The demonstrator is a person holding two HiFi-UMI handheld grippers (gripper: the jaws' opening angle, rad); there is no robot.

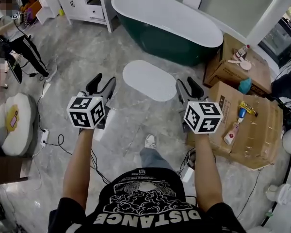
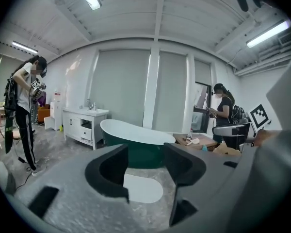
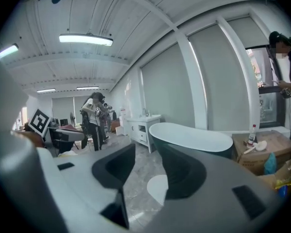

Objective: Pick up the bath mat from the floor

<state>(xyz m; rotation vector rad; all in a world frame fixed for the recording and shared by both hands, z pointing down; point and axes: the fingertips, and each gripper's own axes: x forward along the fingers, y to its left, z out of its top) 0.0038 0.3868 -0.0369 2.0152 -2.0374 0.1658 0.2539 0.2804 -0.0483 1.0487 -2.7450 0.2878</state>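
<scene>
A white oval bath mat (image 1: 149, 80) lies flat on the grey marble floor in front of the green bathtub (image 1: 166, 25). Both grippers are held up in the air short of it. My left gripper (image 1: 101, 85) is to the mat's left, jaws apart with nothing between them; past them the left gripper view shows the mat (image 2: 142, 188). My right gripper (image 1: 188, 89) is at the mat's right end, jaws also apart and empty, and the mat (image 3: 158, 187) shows through the gap.
Cardboard boxes (image 1: 247, 123) with small bottles stand right of the mat. A white cabinet (image 1: 85, 3) is at the back left. Cables (image 1: 58, 142) and a round cushion (image 1: 14, 123) lie on the floor to the left, where a person (image 1: 12, 33) stands. My shoe (image 1: 150, 141) is below.
</scene>
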